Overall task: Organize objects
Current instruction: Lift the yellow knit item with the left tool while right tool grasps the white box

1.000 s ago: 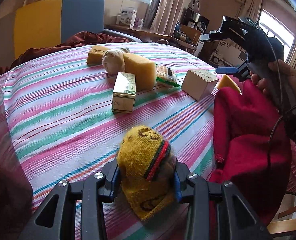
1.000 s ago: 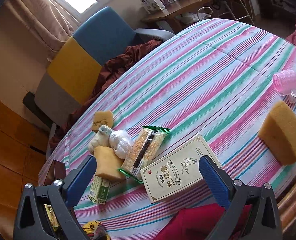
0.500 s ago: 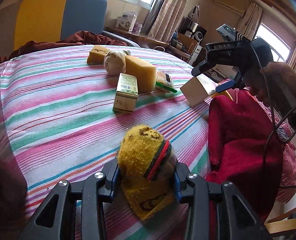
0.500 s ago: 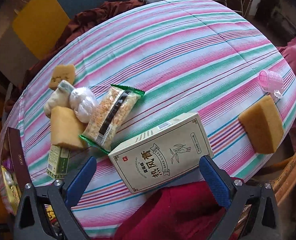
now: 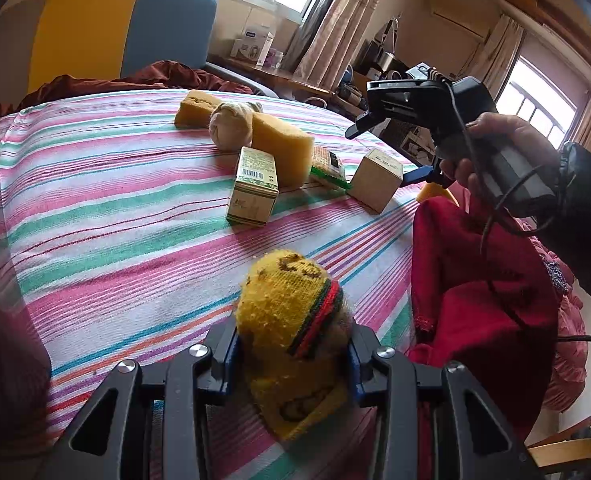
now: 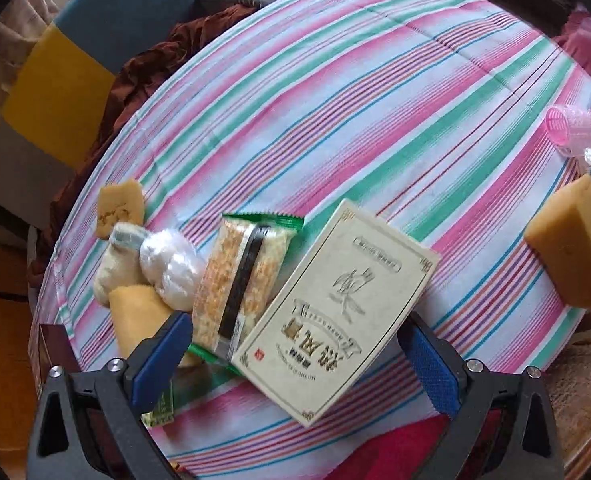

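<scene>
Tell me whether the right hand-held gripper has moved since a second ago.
Yes. The right hand-held gripper has come down toward the cream box, which now sits between its open jaws, larger in view.

Snack pack (image 6: pixel 243 280) is wedged between flat box (image 6: pixel 335 312) and sponge cluster (image 6: pixel 135 312); lone sponge (image 6: pixel 571 248) is set well right on worktop (image 6: pixel 335 100).

Yellow knitted sock (image 5: pixel 291 320) bunched upright; cream printed box (image 6: pixel 335 312) flat on striped cloth.

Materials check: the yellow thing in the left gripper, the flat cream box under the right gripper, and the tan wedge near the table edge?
Yellow thing: knitted yarn, likely a sock; visible ribbing, fuzzy surface, squashed between the pads. Cream box: printed cardboard, matte, crisp edges. Tan wedge: probably foam sponge; porous, dull faces.
</scene>
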The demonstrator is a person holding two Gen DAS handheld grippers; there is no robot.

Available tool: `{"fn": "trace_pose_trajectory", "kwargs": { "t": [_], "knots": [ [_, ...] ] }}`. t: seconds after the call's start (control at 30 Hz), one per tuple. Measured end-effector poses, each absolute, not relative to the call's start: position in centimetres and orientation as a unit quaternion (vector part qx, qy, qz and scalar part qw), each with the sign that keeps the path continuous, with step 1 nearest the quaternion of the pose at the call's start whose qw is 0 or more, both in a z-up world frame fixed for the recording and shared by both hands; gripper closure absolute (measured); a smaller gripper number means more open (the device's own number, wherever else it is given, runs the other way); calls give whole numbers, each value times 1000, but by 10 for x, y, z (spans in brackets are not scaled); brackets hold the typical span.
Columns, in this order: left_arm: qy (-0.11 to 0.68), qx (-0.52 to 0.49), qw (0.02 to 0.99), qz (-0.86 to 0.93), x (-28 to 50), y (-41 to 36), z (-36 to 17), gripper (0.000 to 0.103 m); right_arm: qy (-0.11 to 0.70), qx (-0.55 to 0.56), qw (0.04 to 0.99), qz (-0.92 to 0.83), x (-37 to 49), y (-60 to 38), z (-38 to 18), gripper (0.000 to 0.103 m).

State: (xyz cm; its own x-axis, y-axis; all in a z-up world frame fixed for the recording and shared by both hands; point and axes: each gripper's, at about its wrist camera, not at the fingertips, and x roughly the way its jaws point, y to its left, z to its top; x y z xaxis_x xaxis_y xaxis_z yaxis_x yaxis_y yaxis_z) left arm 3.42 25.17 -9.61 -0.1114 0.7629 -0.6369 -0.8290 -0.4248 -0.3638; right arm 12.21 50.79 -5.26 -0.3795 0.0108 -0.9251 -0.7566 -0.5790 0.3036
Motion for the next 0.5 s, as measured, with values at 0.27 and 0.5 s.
{"fn": "trace_pose_trajectory", "kwargs": {
  "t": [0.27,0.5],
  "knots": [
    [41,-395,534,746,34,252,-96,61,320,-513,279,746,102,497,-55,46],
    [43,-390,534,749,35,252,-98,61,281,-514,302,752,93,487,-60,48]
  ]
}}
